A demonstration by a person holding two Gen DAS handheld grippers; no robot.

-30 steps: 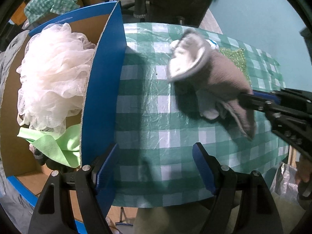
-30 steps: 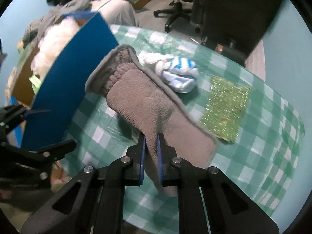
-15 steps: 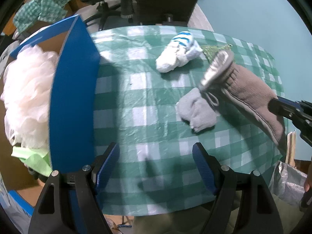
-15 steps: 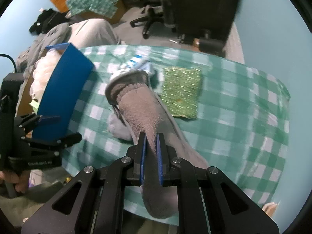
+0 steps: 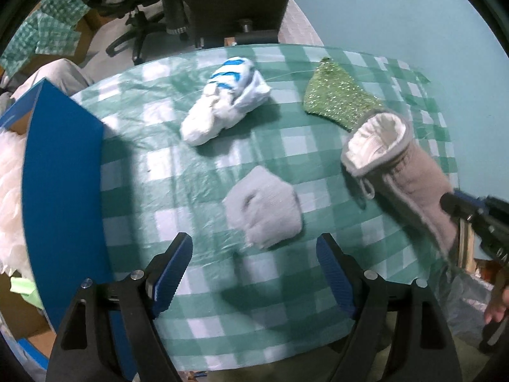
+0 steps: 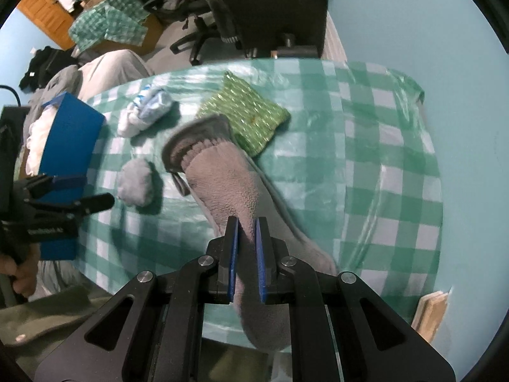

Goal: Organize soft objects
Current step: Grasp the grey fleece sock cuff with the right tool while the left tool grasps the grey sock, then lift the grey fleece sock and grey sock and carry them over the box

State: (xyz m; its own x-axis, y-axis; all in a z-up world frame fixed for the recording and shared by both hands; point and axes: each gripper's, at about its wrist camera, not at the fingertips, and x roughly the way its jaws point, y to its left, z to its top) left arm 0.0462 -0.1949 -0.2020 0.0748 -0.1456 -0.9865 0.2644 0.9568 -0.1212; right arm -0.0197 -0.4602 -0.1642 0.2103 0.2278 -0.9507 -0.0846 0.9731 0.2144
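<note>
My right gripper (image 6: 245, 226) is shut on a grey fleece sock (image 6: 222, 178) and holds it above the green checked table (image 6: 381, 159); the sock (image 5: 404, 172) and that gripper (image 5: 470, 210) show at the right of the left wrist view. My left gripper (image 5: 254, 248) is open and empty, just in front of a small grey balled sock (image 5: 264, 207), also visible in the right wrist view (image 6: 136, 184). A white and blue rolled sock (image 5: 226, 105) and a green sparkly cloth (image 5: 337, 95) lie farther back.
A blue cardboard box (image 5: 60, 184) stands at the table's left edge and holds a white mesh puff (image 5: 9, 191) and a green cloth (image 5: 22, 286). An office chair (image 5: 143, 6) and dark furniture stand behind the table. A teal wall lies to the right.
My right gripper has carried the grey fleece sock away from the box toward the right. The small grey balled sock now lies uncovered. My left gripper has turned right, toward the table's middle.
</note>
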